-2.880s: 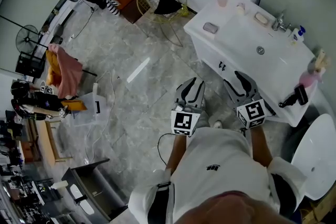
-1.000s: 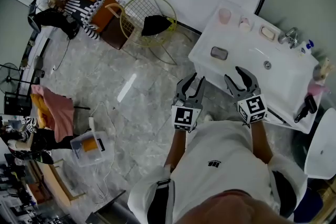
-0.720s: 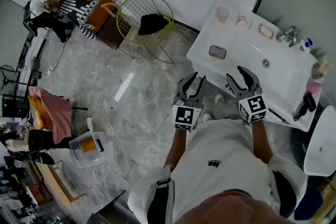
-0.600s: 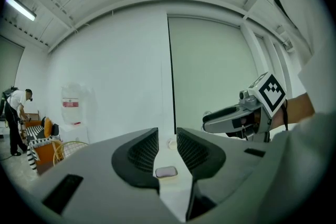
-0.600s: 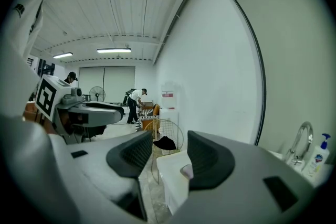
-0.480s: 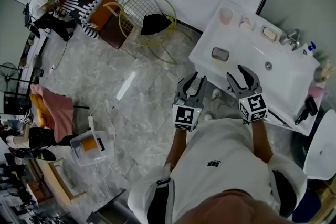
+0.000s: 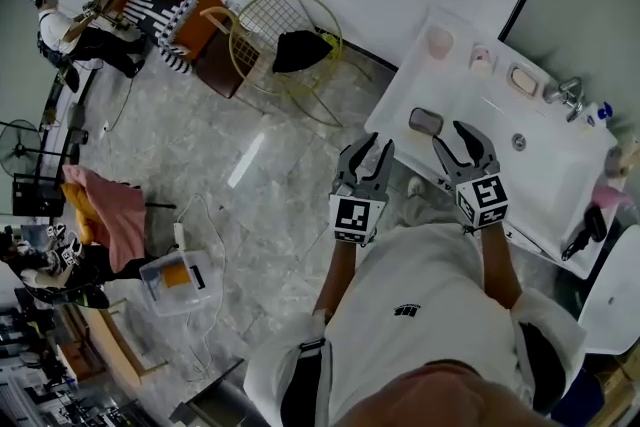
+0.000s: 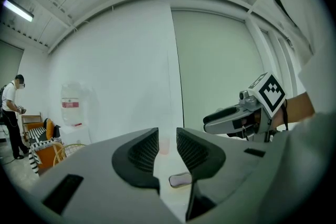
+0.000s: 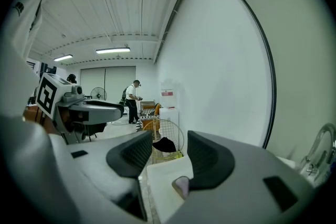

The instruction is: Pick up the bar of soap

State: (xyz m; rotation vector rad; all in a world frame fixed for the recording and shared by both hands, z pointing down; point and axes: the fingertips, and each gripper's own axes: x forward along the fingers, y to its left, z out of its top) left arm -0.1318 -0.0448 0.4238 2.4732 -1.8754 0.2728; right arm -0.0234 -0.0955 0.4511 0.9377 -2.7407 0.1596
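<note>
Bar of soap (image 7: 426,122) lies on the white worktop (image 7: 470,110) near its corner. It's at 2 o'clock from the left tongs (image 7: 368,150) and 10 o'clock from the right tongs (image 7: 455,140), touching neither. Both tongs are spread apart with nothing between them.

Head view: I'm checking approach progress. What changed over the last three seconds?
The left gripper and right gripper moved forward to the sink counter, ending close to the grey soap bar. Nothing was gripped. Both grippers stay open and empty, and the soap stays on its counter corner.
</note>
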